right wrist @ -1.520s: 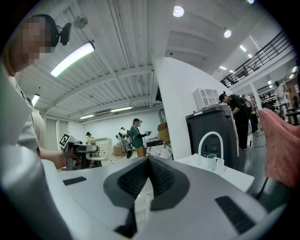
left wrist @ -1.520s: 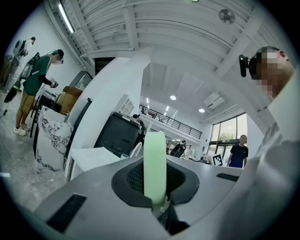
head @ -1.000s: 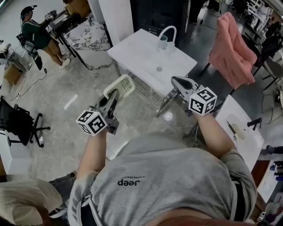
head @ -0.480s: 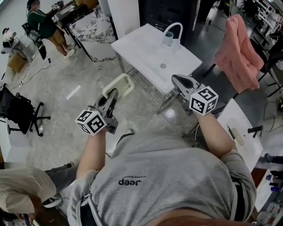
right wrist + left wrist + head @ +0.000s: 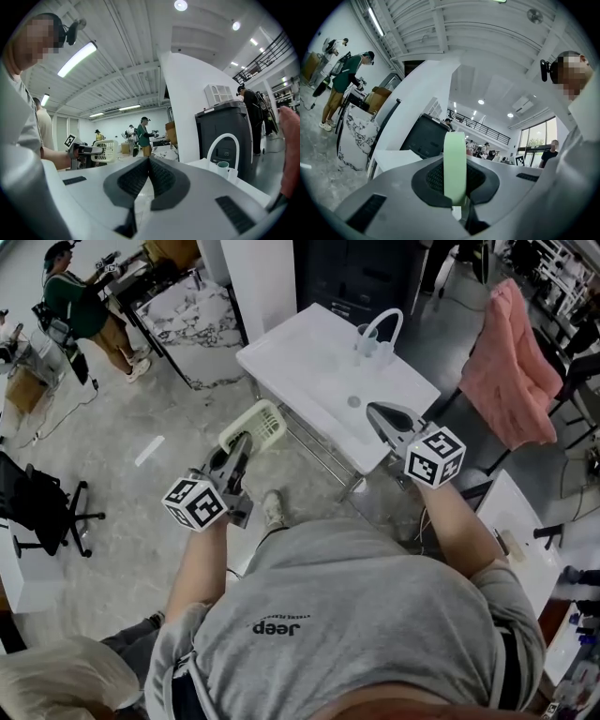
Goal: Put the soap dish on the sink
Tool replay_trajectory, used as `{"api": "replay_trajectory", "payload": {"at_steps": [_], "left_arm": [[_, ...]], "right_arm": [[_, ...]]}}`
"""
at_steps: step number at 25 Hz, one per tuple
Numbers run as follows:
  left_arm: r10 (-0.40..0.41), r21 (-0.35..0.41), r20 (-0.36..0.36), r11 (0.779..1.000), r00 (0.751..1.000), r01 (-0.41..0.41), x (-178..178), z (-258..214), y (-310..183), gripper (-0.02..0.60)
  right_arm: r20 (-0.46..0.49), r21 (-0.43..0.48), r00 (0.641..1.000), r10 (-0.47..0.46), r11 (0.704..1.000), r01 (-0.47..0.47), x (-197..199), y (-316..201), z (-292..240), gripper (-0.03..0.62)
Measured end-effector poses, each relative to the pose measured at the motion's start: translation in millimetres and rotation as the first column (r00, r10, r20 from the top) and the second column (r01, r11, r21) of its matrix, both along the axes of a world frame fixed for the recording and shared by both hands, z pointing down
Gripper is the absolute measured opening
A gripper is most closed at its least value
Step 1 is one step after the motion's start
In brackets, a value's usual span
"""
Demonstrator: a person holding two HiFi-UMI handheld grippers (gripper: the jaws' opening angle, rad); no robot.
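Note:
In the head view my left gripper [image 5: 241, 441] is shut on a pale green slotted soap dish [image 5: 255, 424], held out over the floor just left of the white sink [image 5: 309, 381]. The left gripper view shows the soap dish [image 5: 454, 166] edge-on as a green strip clamped between the jaws. My right gripper [image 5: 374, 410] is shut with nothing in it, its tips over the sink's near right edge. From the right gripper view, the shut right gripper [image 5: 149, 162] points past the soap dish [image 5: 107, 151] and the arched white faucet [image 5: 224, 149]. A cup [image 5: 365, 336] stands beside the faucet [image 5: 382, 326].
A pink cloth [image 5: 511, 357] hangs over a chair right of the sink. A dark cabinet [image 5: 361, 277] stands behind it. A marbled table [image 5: 183, 310] and a person [image 5: 75, 306] are at the back left, a black office chair [image 5: 42, 507] at the left, a white counter [image 5: 511, 526] at the right.
Both grippers have moved toward the sink, which now sits closer in the head view. The right gripper has gone from over the floor to the sink's near edge. The grip on the dish is unchanged.

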State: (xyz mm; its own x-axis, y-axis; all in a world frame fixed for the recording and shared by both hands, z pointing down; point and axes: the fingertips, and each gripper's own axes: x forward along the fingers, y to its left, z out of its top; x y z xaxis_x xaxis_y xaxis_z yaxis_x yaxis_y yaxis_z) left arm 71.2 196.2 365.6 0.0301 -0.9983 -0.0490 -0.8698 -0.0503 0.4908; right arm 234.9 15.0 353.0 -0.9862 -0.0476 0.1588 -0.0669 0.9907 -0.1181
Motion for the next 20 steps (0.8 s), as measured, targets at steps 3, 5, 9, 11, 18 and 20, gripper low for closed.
{"api": "replay_trajectory", "payload": {"at_steps": [3, 5, 9, 11, 18, 20], "left_arm": [[0.033, 0.014, 0.008, 0.999, 0.999, -0.034, -56.4, 0.8, -30.6, 0.023], [0.070, 0.016, 0.015, 0.997, 0.997, -0.070, -98.8, -0.8, -55.6, 0.023], [0.153, 0.000, 0.026, 0.988, 0.988, -0.153, -176.9, -7.9, -100.9, 0.023], [0.183, -0.010, 0.033, 0.983, 0.982, -0.183, -211.7, -11.9, -118.1, 0.023], [0.241, -0.021, 0.042, 0.970, 0.970, -0.241, -304.1, -15.6, -178.1, 0.023], [0.257, -0.024, 0.036, 0.966, 0.966, -0.256, -318.5, -14.1, -197.1, 0.023]], "right_arm": [[0.014, 0.009, 1.000, 0.018, 1.000, -0.018, -53.1, -24.2, 0.3, 0.054], [0.024, 0.004, 0.999, 0.048, 0.999, -0.048, -91.0, -41.2, 0.5, 0.054], [0.037, -0.003, 0.995, 0.095, 0.995, -0.095, -167.4, -71.9, -6.0, 0.054], [0.043, -0.005, 0.993, 0.110, 0.994, -0.110, -201.9, -83.9, -12.2, 0.054], [0.029, 0.028, 0.987, 0.158, 0.987, -0.158, -291.6, -131.4, -21.7, 0.054], [0.025, 0.022, 0.984, 0.175, 0.984, -0.175, -306.3, -148.4, -21.1, 0.054]]}}
